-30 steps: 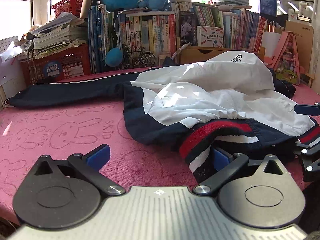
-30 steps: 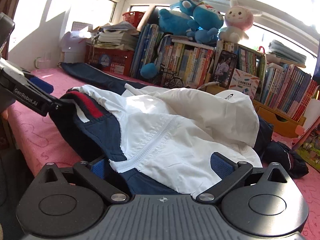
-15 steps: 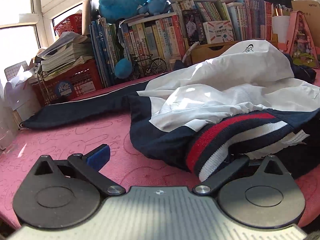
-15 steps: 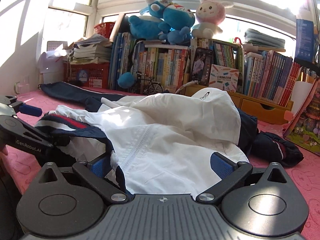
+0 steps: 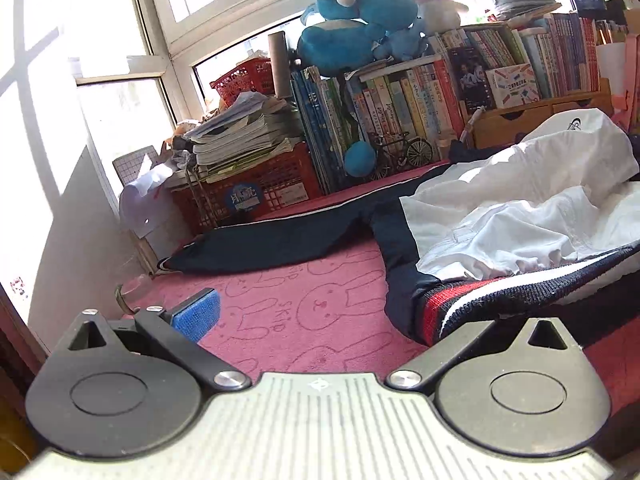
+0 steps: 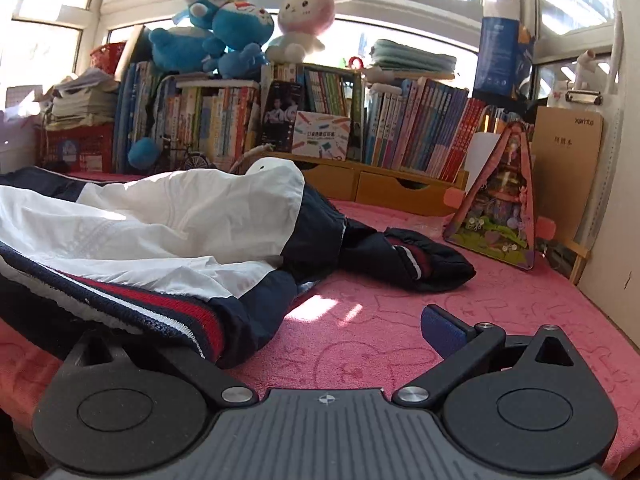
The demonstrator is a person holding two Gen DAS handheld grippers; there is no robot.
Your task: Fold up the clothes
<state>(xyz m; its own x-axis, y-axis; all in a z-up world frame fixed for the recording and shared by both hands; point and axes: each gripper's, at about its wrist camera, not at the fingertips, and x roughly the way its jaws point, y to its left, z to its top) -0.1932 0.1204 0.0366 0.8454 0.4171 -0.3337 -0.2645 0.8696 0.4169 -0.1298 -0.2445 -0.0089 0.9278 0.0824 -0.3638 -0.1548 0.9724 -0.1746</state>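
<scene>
Jacket (image 5: 500, 216) lies crumpled on the pink mat (image 5: 304, 312), hem at the near edge. Left gripper (image 5: 320, 316) and right gripper (image 6: 320, 332) jaws wide; hem draped over one finger of each

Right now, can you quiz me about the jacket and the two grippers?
1. True or false: the jacket lies on a green blanket.
2. What drapes over one finger of the left gripper? A) a towel B) the striped hem C) a sock
3. Fill in: the right gripper is ___ (open or shut).
Key: 1 false, the blanket is pink; 2 B; 3 open.
</scene>
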